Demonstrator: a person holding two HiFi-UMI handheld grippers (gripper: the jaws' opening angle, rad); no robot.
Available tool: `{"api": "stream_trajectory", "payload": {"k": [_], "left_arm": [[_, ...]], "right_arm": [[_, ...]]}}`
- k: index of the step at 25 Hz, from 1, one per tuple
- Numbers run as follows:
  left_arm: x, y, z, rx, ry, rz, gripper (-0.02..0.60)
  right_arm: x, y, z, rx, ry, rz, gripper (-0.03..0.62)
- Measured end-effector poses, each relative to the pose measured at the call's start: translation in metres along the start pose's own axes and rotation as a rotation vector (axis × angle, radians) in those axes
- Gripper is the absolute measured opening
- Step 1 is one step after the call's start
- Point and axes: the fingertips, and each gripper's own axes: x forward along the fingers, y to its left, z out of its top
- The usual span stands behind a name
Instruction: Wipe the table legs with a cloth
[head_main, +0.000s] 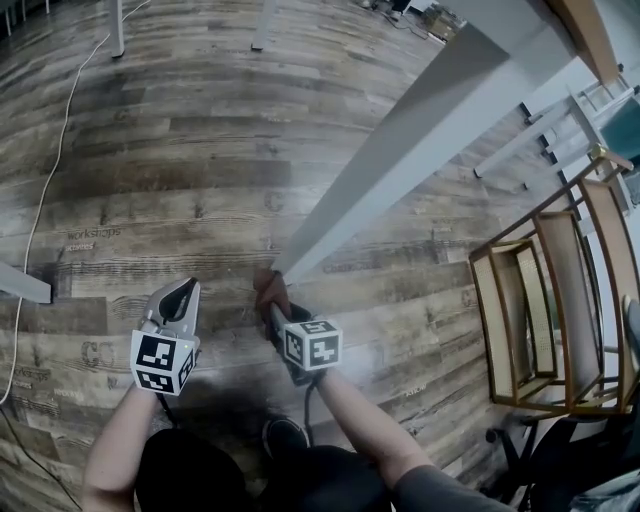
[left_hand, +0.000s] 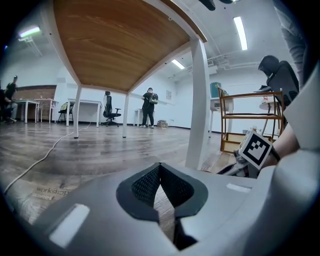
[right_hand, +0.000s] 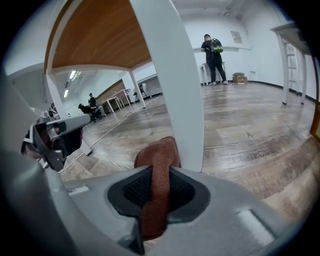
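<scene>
Down low, the right gripper (right_hand: 159, 187) is clamped on the one rust-brown, nubby cloth (right_hand: 156, 160). It is a single folded strip that stands up between the jaws, and its top bulges against the foot of the white square-section table leg (right_hand: 172, 85). Just beside it, the left gripper (left_hand: 160, 186) has its jaws pressed together on nothing. Further off on the grey-brown plank floor (head_main: 200, 150) are one wooden shelf rack (head_main: 560, 300) and one white cable (head_main: 45, 190).
</scene>
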Motion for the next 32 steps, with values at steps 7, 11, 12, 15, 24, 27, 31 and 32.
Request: {"api": "stream_trajectory", "payload": {"k": [7, 11, 12, 15, 24, 27, 31, 32], "left_arm": [[-0.007, 0.015, 0.06, 0.0, -0.078, 0.038, 0.02], [-0.011, 0.01, 0.105, -0.03, -0.129, 0.032, 0.02], [-0.01, 0.006, 0.118, -0.019, -0.139, 0.021, 0.02], [-0.011, -0.006, 0.162, 0.032, -0.177, -0.015, 0.02], [-0.034, -0.051, 0.28, 0.112, -0.315, -0.101, 0.02], [-0.043, -0.063, 0.312, 0.1, -0.356, -0.114, 0.02], [-0.054, -0.084, 0.338, 0.111, -0.38, -0.15, 0.02], [-0.057, -0.087, 0.34, 0.114, -0.385, -0.154, 0.019]], "right_arm": [[-0.076, 0.028, 0.044, -0.145, -0.153, 0.104, 0.063], [-0.14, 0.031, 0.093, -0.203, -0.315, 0.096, 0.064], [-0.154, 0.031, 0.109, -0.219, -0.361, 0.086, 0.064], [-0.2, 0.033, 0.161, -0.247, -0.505, 0.054, 0.064], [-0.332, 0.076, 0.308, -0.336, -0.865, 0.04, 0.064], [-0.36, 0.09, 0.343, -0.366, -0.93, 0.034, 0.064], [-0.378, 0.098, 0.365, -0.383, -0.952, 0.024, 0.064], [-0.377, 0.098, 0.363, -0.38, -0.943, 0.02, 0.064]]}}
